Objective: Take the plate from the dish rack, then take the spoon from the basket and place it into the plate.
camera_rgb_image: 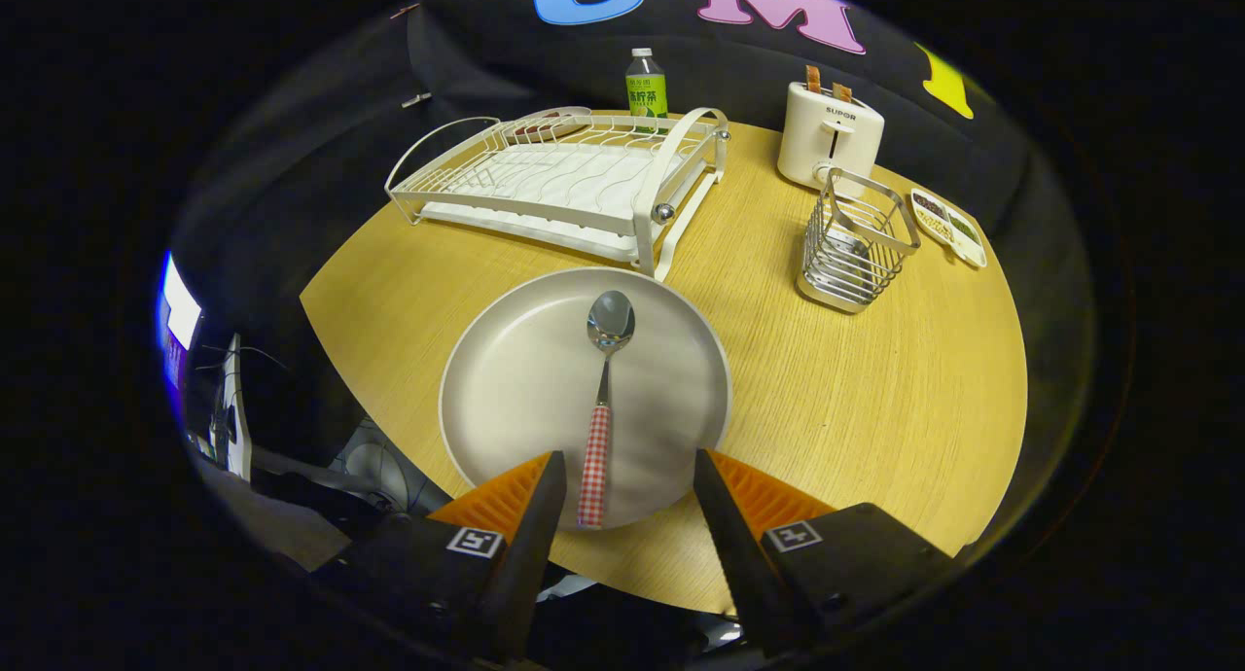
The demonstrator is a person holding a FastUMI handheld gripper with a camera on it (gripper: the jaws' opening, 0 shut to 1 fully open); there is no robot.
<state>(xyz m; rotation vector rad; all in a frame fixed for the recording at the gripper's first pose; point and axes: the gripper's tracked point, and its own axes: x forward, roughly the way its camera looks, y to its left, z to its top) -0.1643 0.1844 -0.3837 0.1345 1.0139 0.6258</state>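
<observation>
Two fingers of the gripper (pixel 622 501) stand spread, gripping nothing, either side of the checked-handled steel spoon (pixel 601 413) lying in the round white plate (pixel 506 389); a careless withdrawal could nudge its handle.

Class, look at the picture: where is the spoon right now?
In the gripper view, the spoon lies in the plate, in front of the dish rack, its checked handle between the open jaws of the gripper, which do not touch it.

Matt plate (pixel 525 379) on wood-grain table (pixel 875 399) — glossy metal spoon (pixel 609 323), checked handle; wire basket (pixel 856 243) shiny.
</observation>
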